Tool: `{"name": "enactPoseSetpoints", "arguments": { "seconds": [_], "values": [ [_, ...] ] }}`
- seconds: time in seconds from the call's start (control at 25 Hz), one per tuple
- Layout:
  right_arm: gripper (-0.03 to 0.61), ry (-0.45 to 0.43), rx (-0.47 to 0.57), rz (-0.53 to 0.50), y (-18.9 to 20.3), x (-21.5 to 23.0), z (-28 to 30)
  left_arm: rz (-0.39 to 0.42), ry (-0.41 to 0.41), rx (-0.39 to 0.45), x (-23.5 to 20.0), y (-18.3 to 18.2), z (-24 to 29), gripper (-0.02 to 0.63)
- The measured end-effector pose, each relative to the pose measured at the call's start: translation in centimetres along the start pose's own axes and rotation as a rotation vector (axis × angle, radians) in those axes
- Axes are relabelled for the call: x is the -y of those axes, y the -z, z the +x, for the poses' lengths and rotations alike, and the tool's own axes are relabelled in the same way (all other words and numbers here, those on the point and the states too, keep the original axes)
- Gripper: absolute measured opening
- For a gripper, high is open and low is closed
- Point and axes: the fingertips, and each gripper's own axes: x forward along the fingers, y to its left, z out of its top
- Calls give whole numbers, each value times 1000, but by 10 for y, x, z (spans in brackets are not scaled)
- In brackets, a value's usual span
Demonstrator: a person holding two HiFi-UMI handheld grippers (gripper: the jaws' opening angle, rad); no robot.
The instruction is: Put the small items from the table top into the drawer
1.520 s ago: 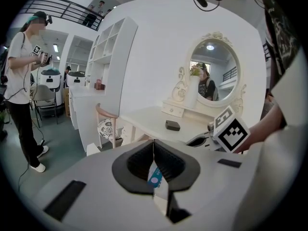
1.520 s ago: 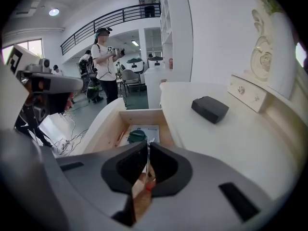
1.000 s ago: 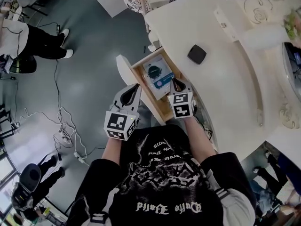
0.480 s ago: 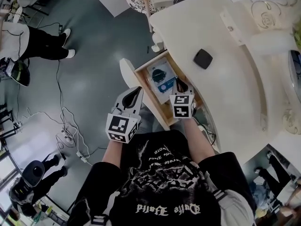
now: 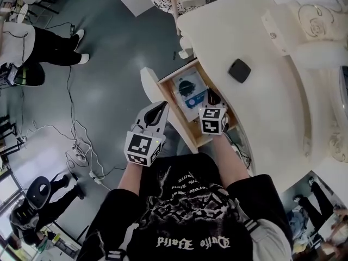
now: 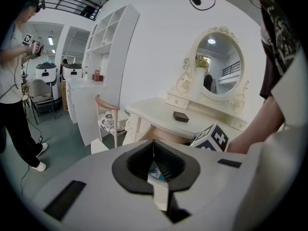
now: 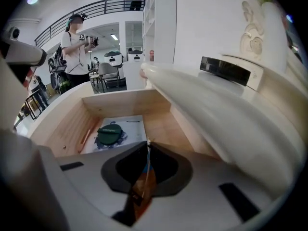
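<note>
**Spotter:** What are you seeing, biggest thing first?

**Operator:** I'm looking down at the cream dressing table (image 5: 261, 37), which is filling the right side of the head view. Its drawer (image 7: 122, 102) is standing open, pulled out to the left over the grey floor.

**Spotter:** And the two tongs?

**Operator:** I'm holding the left gripper (image 5: 161, 107) just beside the left of the drawer's front panel, outside the drawer. Its jaws are pressed together at the tips and I'm seeing nothing held between them. I'm holding the right gripper (image 5: 211, 95) over the near end of the drawer, close under the edge of the table top. Its jaws are clamping a thin orange-brown piece (image 7: 143, 184). I'm seeing it edge-on, so I can't tell what it is.

**Spotter:** Anything lying in the drawer?

**Operator:** A white card (image 7: 126, 129) is lying flat on the wooden bottom toward the far end. A dark green disc (image 7: 109, 133) is resting on the card's left part.

**Spotter:** What's sitting on the table top?

**Operator:** A small black item (image 5: 240, 70) is lying there by itself, to the right of the drawer and well apart from both grippers.
</note>
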Motion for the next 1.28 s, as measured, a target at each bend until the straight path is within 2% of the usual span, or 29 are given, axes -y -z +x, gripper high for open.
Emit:
{"name": "enactPoseSetpoints", "arguments": {
  "seconds": [0.48, 1.28],
  "values": [
    [29, 6, -40, 40, 8, 8, 13, 18, 21, -9, 6, 0, 8, 15],
    [31, -10, -116, 63, 16, 5, 27, 27, -17, -41, -7, 6, 8, 15]
  ]
}}
